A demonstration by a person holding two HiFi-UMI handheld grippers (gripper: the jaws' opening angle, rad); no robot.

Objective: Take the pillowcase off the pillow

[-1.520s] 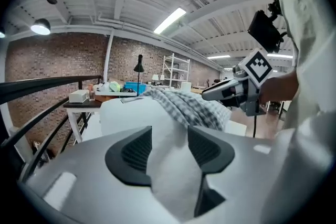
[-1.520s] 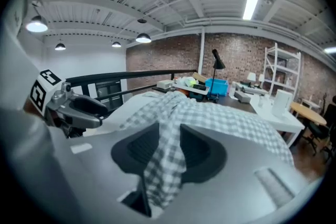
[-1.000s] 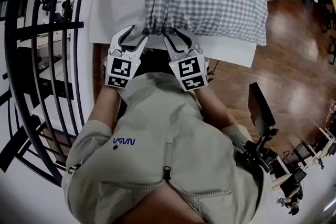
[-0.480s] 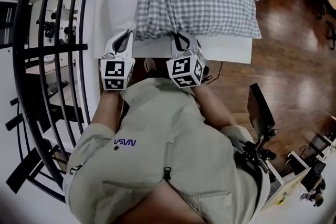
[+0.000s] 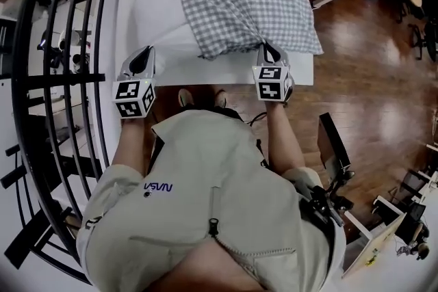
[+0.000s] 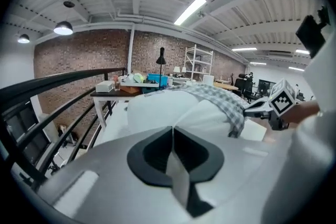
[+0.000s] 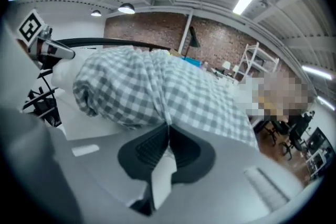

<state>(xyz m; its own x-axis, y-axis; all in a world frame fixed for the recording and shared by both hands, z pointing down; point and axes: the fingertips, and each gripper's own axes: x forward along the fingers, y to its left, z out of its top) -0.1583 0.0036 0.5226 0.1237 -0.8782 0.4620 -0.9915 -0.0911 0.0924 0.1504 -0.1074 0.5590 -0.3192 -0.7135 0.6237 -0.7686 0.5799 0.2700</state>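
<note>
The left gripper (image 5: 144, 55) is clenched on a near corner of the plump white fabric pillow (image 5: 156, 20). The pillow lies on the white rectangular table (image 5: 226, 72) with its left part already bare. To the right, the grey-and-white checked cotton pillowcase (image 5: 250, 3) covers the rest of the pillow in bunched folds. The right gripper (image 5: 268, 48) is clamped on the case's near right edge. The step in hand looks like the pull-apart, with the pillow anchored on one side and the case dragged off on the other. The next move probably calls for the grippers to draw further apart, the right one hauling the case away while the left holds firm and neither pinch slips. The head view gives the layout and how much pillow is uncovered, but not the pinches themselves. The left gripper view shows white cloth gathered into a ridge that runs into its closed jaws. The right gripper view shows checked folds running into its shut jaws.
</note>
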